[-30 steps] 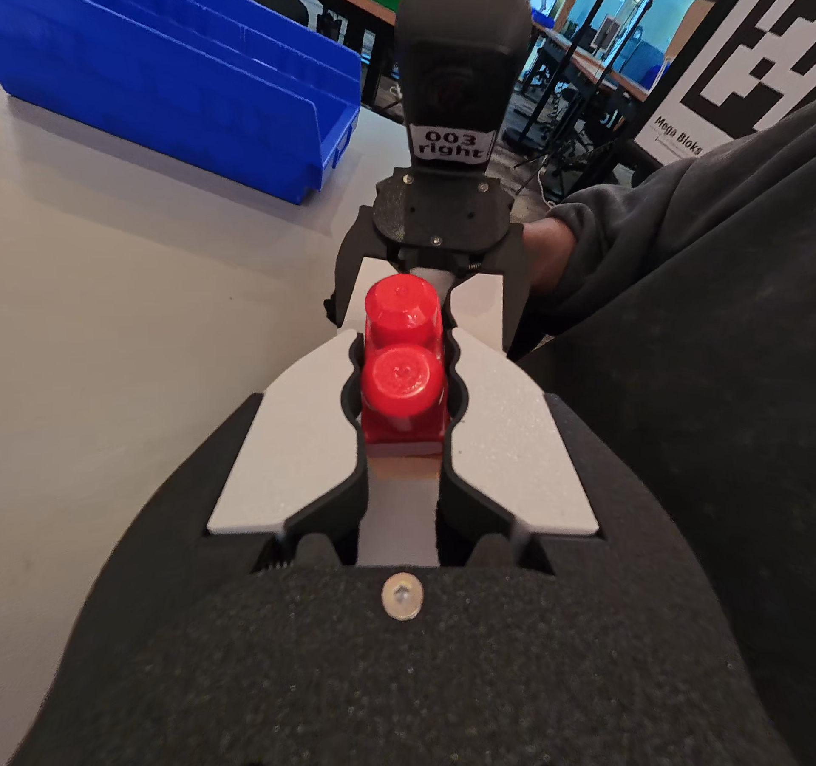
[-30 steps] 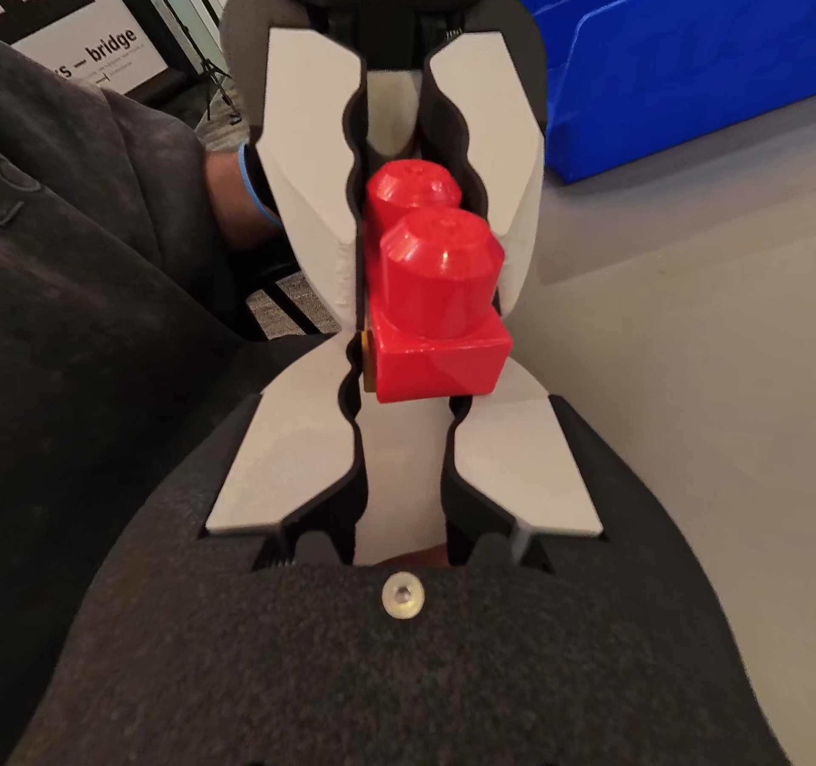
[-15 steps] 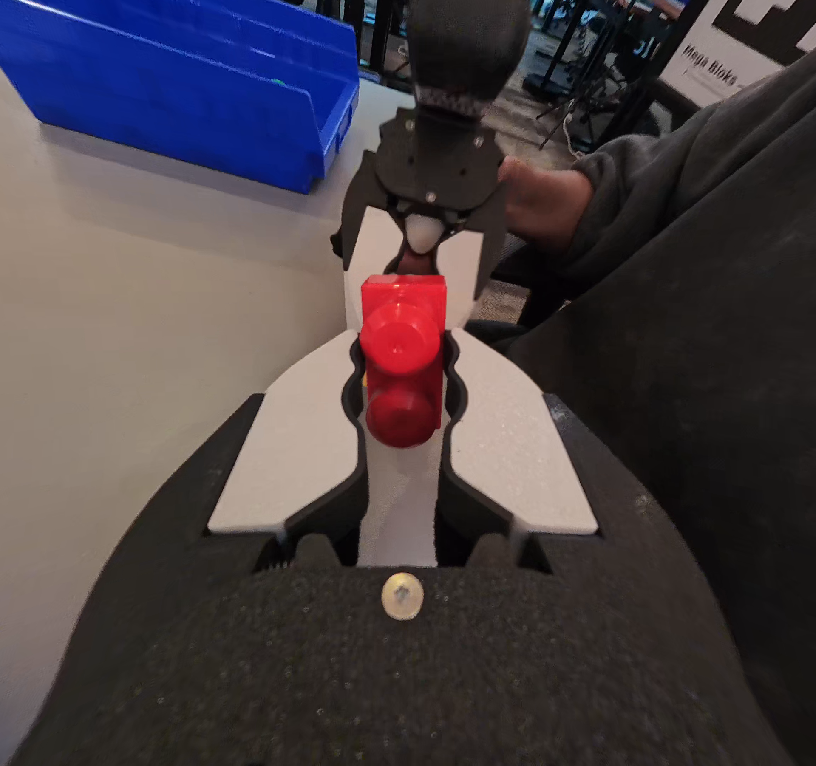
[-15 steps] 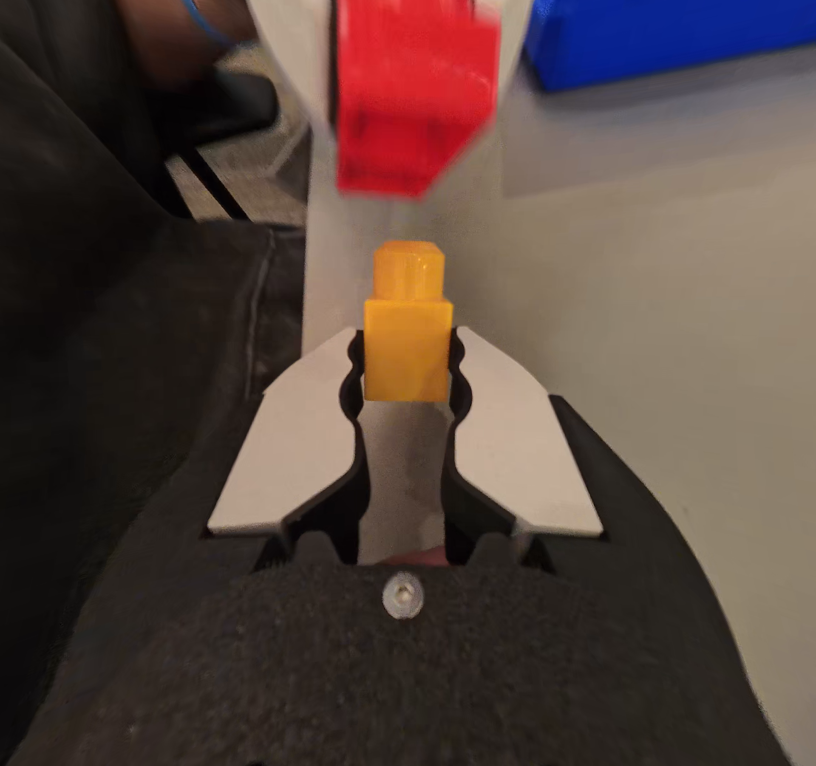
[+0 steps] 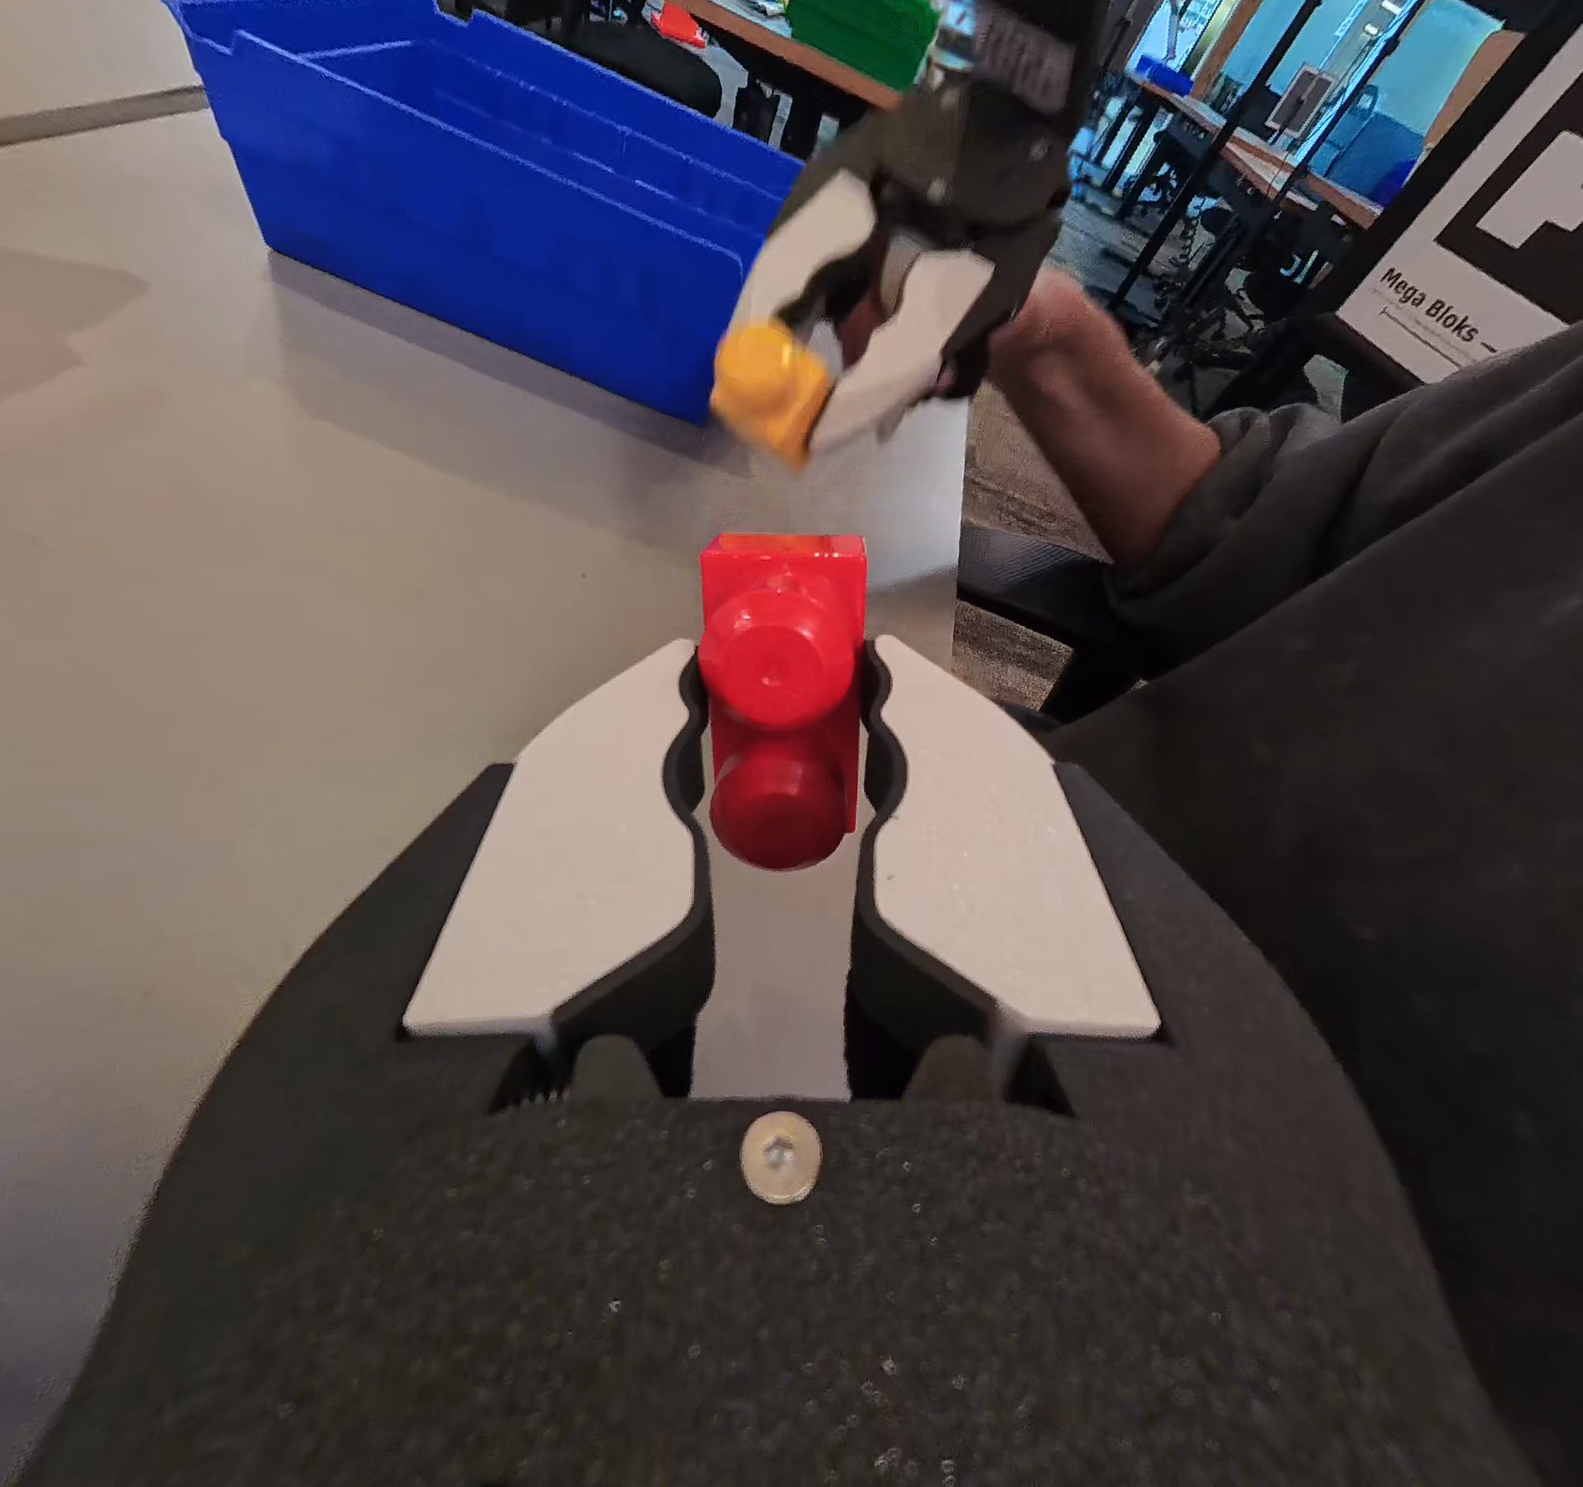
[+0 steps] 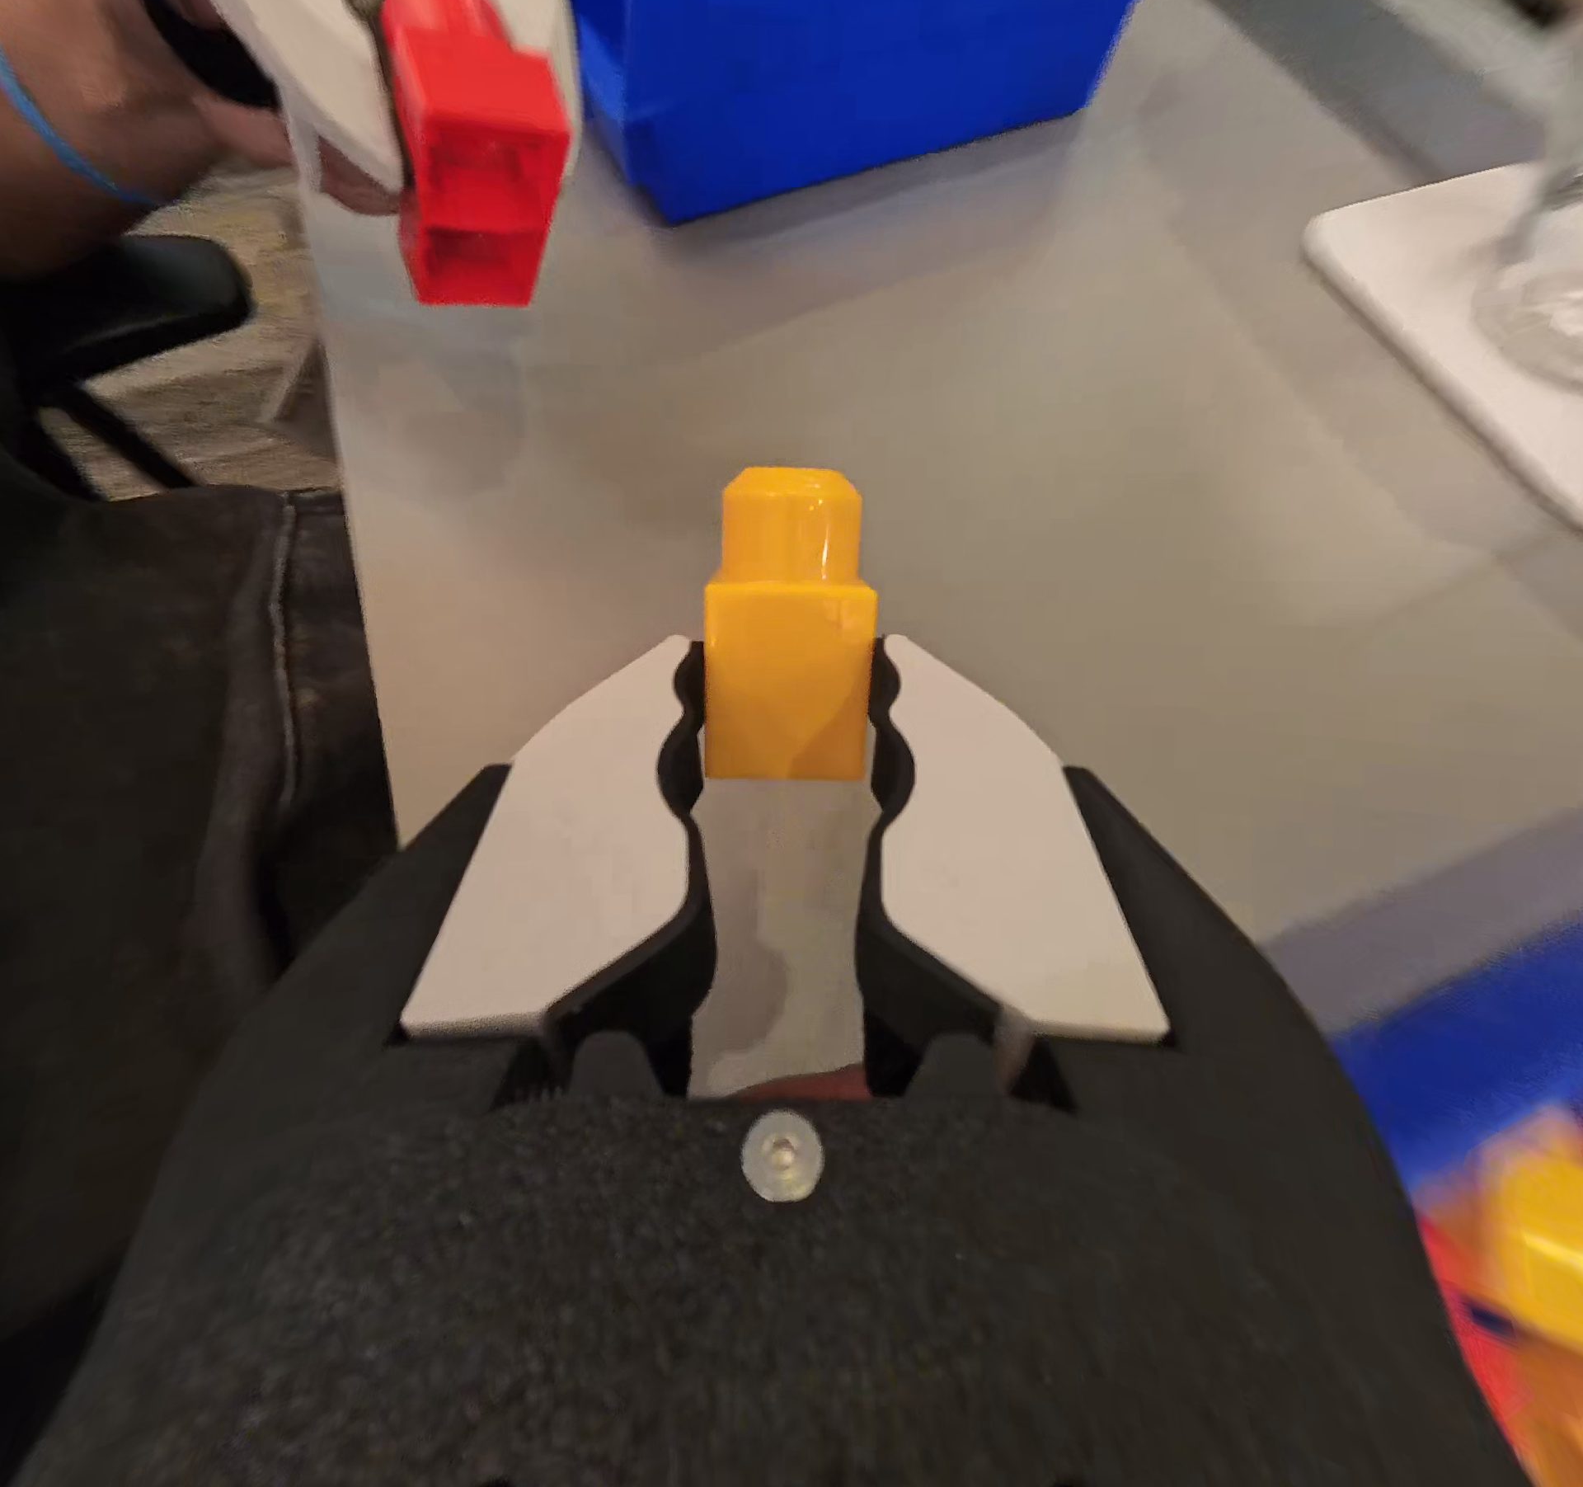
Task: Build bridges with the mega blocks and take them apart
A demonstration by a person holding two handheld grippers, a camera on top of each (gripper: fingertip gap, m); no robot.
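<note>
Fingers [image 5: 600,829] of the left gripper [image 5: 781,726] clenched on a red two-stud block [image 5: 779,700], studs facing back toward the camera, hollow underside pointing away. Fingers [image 6: 985,829] of the right gripper [image 6: 788,709] clamped on a yellow single-stud block [image 6: 788,675], stud pointing forward and away. No contact between the two blocks: held in the air, well apart, above a grey table [image 5: 257,589].

Seen from the left wrist view: right gripper [image 5: 844,370] up and ahead, slightly blurred, yellow block [image 5: 771,392] at its tips, a hand [image 5: 1088,383] behind it. Seen from the right wrist view: left gripper [image 6: 411,118] at upper left, red block [image 6: 475,169] showing its open cavities.

Farther out: a blue bin [image 5: 480,186] on the table beyond both grippers, a white tray [image 6: 1448,332] with something clear and glassy on it (too blurred to name) at the right edge, more blurred blue, red and yellow shapes at the lower right corner.

Likely step, judged from the separated pieces: taking apart, with each block next due for setting down or dropping in the bin. Best done by carrying each piece clear of the other, lowering over the target before easing the grip, and releasing one side at a time to avoid a bounce off the table edge, which lies close to the person's lap.
</note>
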